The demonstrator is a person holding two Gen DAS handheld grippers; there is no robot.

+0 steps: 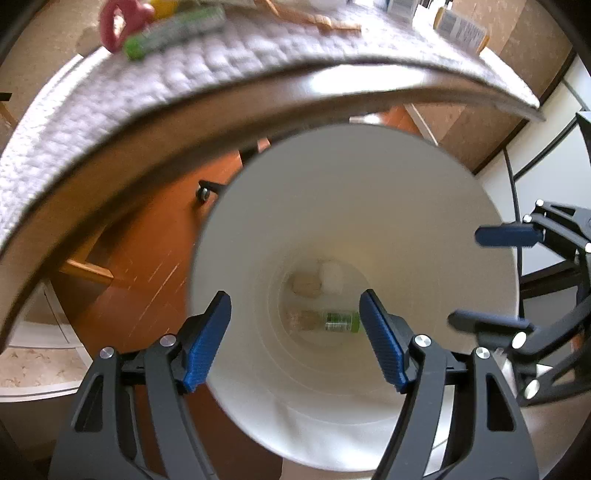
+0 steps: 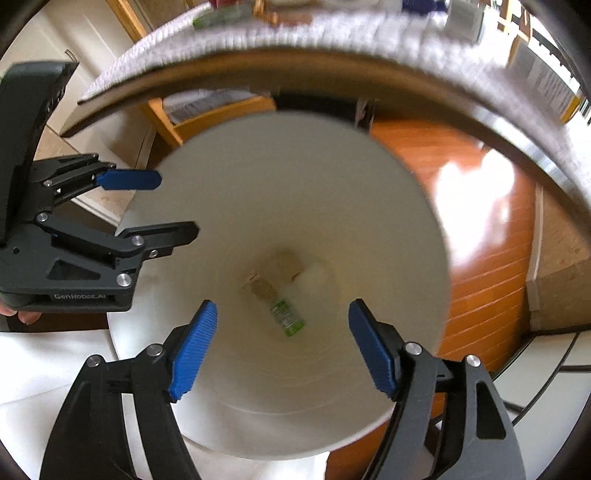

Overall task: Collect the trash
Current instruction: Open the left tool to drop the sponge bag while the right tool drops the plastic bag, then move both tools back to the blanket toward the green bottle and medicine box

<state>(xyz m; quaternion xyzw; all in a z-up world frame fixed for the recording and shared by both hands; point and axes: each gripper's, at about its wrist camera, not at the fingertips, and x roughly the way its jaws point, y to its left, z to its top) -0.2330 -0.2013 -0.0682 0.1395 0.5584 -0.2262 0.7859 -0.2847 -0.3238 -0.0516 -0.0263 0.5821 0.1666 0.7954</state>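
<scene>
Both tools hang over the white bin, pointing steeply down into it. The left tool stands wide, blue pads apart, nothing between them. The right tool is spread wide too, jaws empty.

At the bin's bottom lies a small bottle with a green label; its print is too small to read. In the right wrist view its long axis runs diagonally, green end toward the lower right; in the left wrist view it lies nearly crosswise, green end to the right. Just beyond it sit a tan scrap and a white crumpled piece.

On the left tool's body, seen from the right wrist, "GenRobot.AI" reads clearly. Up on the cloth-covered worktop rest a green tube and a printed box, lettering blurred.
</scene>
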